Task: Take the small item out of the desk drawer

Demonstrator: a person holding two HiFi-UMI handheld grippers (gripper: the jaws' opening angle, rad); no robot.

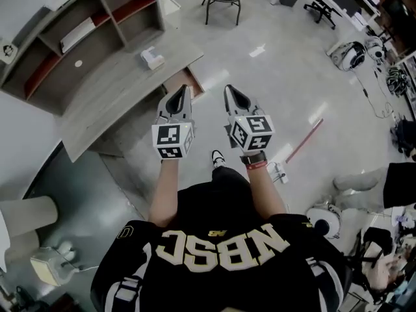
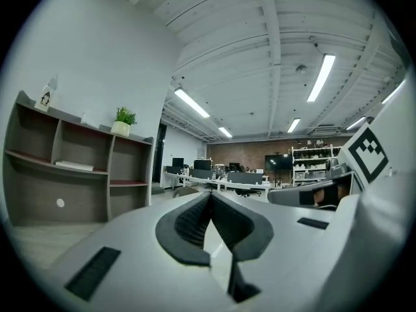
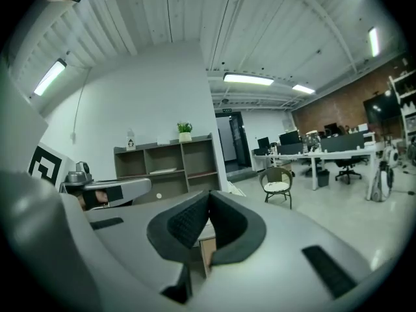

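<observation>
A shelf unit (image 1: 84, 18) stands on the left part of the bench (image 1: 110, 93). Toward the bench's right end a small white box (image 1: 152, 58) lies on top, and it could be taken for the target by mistake. The task's thing belongs lower down, in the drawer (image 1: 184, 82), which I take to be the brown wooden part jutting from under the bench's right end. No view looks into the drawer, so the small item is presumably inside it, unseen. Off the bench's right end, apart from the drawer, the left gripper (image 1: 181, 91) is held level with its jaws clenched on nothing. Beside it, farther from the bench, the right gripper (image 1: 231, 91) is likewise clenched and empty. The likeliest failure is arriving with the jaws closed, because closed tips would shove the item about or knock the drawer front instead of taking hold. A level gripper may also meet the drawer's wall instead of dipping inside. The two grippers are held close side by side and could bump each other at the narrow opening. On the floor to the right of the bench lies a red stick (image 1: 304, 140), which could catch a foot.
</observation>
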